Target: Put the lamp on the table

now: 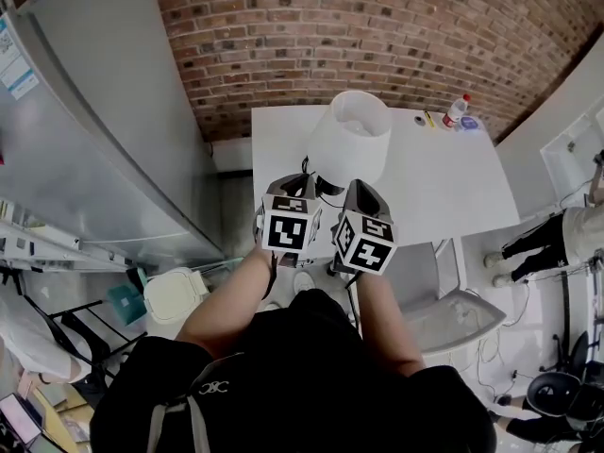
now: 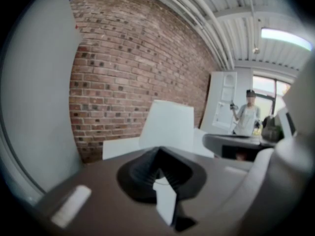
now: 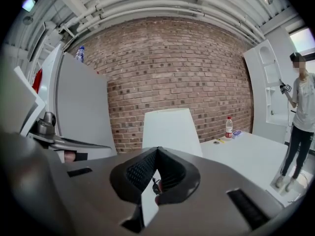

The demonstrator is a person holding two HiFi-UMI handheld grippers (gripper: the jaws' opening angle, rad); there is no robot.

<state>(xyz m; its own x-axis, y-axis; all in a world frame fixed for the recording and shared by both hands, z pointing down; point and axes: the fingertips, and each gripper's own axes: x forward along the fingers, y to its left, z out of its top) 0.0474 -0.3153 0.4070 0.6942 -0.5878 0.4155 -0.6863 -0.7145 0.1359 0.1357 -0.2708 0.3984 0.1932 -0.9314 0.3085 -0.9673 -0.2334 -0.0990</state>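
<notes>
both my left tongs (image 2: 160, 175) and my right tongs (image 3: 156, 175) are clamped tight on the thin white base of the lamp (image 3: 171, 127), its shade upright ahead, the desk (image 3: 246, 154) beyond.

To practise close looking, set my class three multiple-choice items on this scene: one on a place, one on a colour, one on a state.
1. Where is the bottle? A on the floor; B at the table's far right corner; C on a shelf.
2. The lamp's shade is: A white; B red; C black.
3. The right gripper's jaws are: A wide apart; B shut on a thin white part of the lamp; C out of view.
Key: B, it stands by the brick wall; A, the shade is plain white; B, the jaws pinch that piece.
</notes>
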